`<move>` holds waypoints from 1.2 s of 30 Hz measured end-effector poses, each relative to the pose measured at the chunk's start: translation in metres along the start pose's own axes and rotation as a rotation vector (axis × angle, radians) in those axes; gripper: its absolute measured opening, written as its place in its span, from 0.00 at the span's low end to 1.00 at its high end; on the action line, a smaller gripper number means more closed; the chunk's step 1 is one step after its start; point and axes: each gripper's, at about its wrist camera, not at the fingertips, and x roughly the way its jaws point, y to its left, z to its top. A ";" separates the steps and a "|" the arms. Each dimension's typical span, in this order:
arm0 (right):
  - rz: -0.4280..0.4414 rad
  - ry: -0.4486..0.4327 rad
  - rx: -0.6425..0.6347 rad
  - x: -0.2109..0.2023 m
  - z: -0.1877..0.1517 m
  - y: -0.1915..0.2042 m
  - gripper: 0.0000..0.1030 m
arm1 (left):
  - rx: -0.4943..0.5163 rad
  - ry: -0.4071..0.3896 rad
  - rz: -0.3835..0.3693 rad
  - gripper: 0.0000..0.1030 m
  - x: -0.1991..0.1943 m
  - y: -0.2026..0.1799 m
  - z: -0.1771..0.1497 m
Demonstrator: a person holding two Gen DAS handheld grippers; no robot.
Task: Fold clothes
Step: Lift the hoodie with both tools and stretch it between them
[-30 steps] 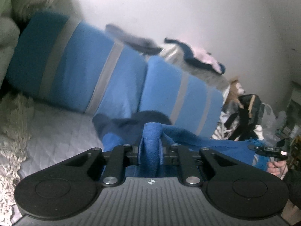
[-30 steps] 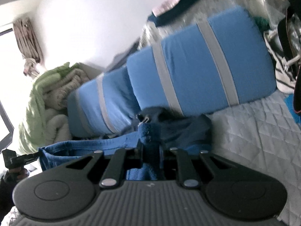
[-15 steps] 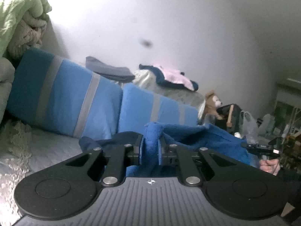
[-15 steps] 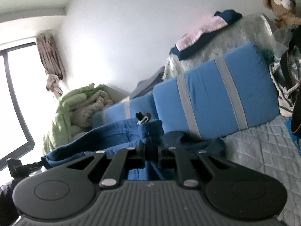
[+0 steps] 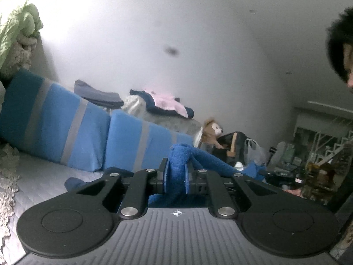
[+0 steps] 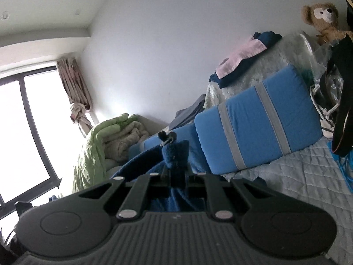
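A blue fleece garment (image 5: 211,159) hangs stretched between both grippers above the bed. My left gripper (image 5: 176,176) is shut on one bunched corner of it, and the cloth runs off to the right. My right gripper (image 6: 175,172) is shut on the other corner (image 6: 174,152), where a small metal zipper pull (image 6: 166,138) sticks up. From there the cloth (image 6: 141,161) runs off to the left. A darker blue part (image 5: 76,182) of the garment trails onto the quilt below.
Two blue cushions with grey stripes (image 5: 66,128) (image 6: 258,121) lean against the wall on the grey quilted bed (image 6: 297,172). Folded clothes (image 5: 167,103) and a teddy bear (image 6: 322,19) sit behind. Green bedding (image 6: 110,141) is piled by the window. A person's head (image 5: 339,48) shows at right.
Both grippers have risen and pulled back with the blue garment held between them. The cushions now sit lower and farther off in both views, and more wall shows.
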 end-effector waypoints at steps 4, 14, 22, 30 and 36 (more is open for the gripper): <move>-0.024 0.040 0.010 0.007 -0.002 -0.003 0.11 | -0.023 0.049 0.035 0.13 0.024 0.014 0.001; -0.092 0.071 0.028 0.062 0.008 -0.029 0.11 | -0.023 0.058 0.126 0.14 0.072 0.052 0.016; -0.153 0.117 -0.003 0.131 0.029 -0.051 0.11 | -0.050 0.148 0.219 0.14 0.134 0.098 0.027; -0.241 0.188 -0.012 0.203 0.030 -0.081 0.11 | 0.030 0.261 0.363 0.14 0.203 0.133 0.013; -0.310 0.236 -0.008 0.247 0.021 -0.108 0.11 | 0.049 0.325 0.428 0.14 0.244 0.161 -0.001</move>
